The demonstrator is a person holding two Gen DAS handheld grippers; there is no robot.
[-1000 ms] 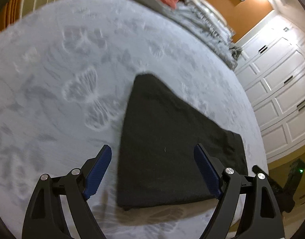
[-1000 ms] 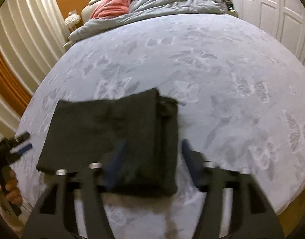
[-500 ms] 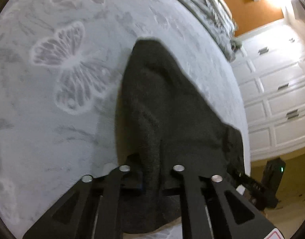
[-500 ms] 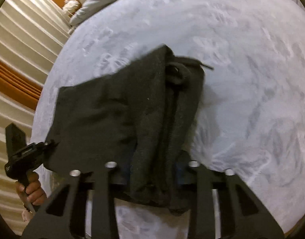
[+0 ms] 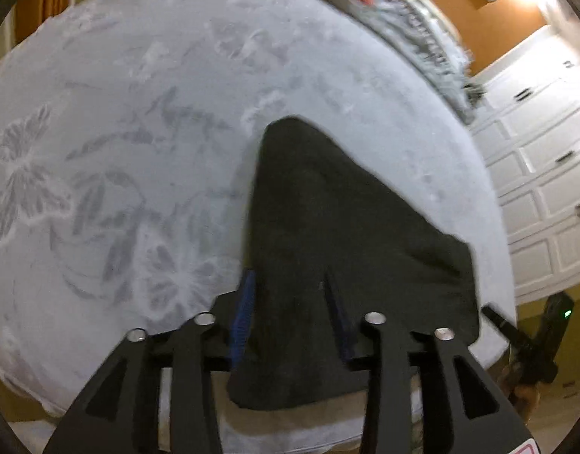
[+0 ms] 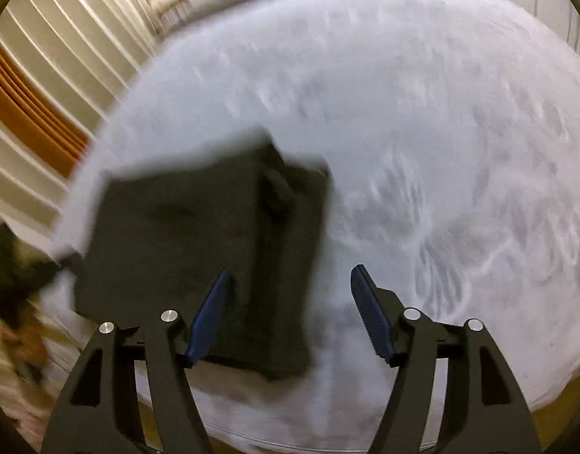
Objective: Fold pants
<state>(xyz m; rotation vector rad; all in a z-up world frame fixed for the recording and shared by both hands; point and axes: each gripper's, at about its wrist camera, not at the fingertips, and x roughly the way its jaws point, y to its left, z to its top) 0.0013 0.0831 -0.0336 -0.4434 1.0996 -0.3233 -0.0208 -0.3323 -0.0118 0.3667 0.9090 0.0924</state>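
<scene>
Left tongs: the left gripper (image 5: pixel 290 314) is narrowed onto the near edge of the pants (image 5: pixel 343 249); dark cloth bunches between its two blue pads (image 5: pixel 241 314).
Right tongs: the right gripper (image 6: pixel 290 316) stands wide, its two blue pads (image 6: pixel 208 321) apart and holding nothing; one pad lies over the cloth, the other over bare cover.
Count: one pair of pants (image 6: pixel 199 234), two grippers, one bed.
Pants: a folded, dark, matte, thick slab, roughly rectangular, with a thicker band along the side nearest the right tongs.
Edges: the pants' near edge reaches the bed's front edge beneath both tongs.
Open room: broad bare bed cover (image 5: pixel 138 121) ahead of and beside both tongs.
Bed cover: pale grey plush (image 6: pixel 441 151), embossed with butterflies.
Beyond: rumpled bedding (image 5: pixel 415 19) at the far end, white panelled cabinets (image 5: pixel 547 174) past it.
</scene>
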